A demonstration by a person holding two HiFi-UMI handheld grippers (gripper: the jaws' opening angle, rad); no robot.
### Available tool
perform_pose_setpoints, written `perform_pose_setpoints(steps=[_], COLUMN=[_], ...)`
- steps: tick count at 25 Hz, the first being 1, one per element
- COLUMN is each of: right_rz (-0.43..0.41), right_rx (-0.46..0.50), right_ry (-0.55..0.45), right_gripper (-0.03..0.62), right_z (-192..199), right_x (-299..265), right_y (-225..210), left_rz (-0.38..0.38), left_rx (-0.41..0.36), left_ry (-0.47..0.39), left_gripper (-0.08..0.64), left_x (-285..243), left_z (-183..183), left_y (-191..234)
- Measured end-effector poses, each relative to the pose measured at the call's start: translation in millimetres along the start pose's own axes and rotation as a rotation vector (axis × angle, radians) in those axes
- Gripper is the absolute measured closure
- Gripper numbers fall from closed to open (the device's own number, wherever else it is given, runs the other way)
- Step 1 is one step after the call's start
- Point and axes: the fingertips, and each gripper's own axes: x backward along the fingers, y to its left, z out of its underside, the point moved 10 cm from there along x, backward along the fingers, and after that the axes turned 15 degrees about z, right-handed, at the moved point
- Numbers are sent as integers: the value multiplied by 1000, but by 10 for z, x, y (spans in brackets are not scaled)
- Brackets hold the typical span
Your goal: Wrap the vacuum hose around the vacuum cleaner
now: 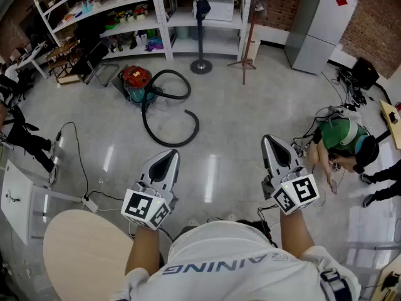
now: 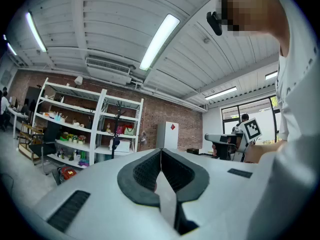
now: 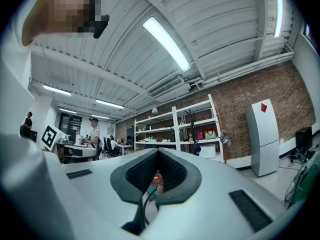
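Grey floor, shelves behind. We see vacuum near shelves, hose looped loose beside it. Left gripper and right gripper both closed, empty, well apart from it.

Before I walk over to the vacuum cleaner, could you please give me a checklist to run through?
1. Left tongs empty: ok, shut on nothing.
2. Right tongs empty: ok, shut on nothing.
3. Tongs open for a grasp: not ok, both are shut.
4. Vacuum hose free to grasp: ok, it lies in loose loops on the floor beside the vacuum cleaner.
5. Crouching person apart from the hose: ok.
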Motion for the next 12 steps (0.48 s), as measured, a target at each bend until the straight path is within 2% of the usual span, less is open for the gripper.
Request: perform_pose_setpoints(steps=[12], right_rz=[-6], right_rx=[-29], right_ry=[2], right_gripper=[586], right_z=[25], right_x=[-89], right_y=[26], left_rz=[-5], left_rx=[17], left_ry=[6], left_gripper=[540], left_x=[-9], left_z=[14], left_y=[86])
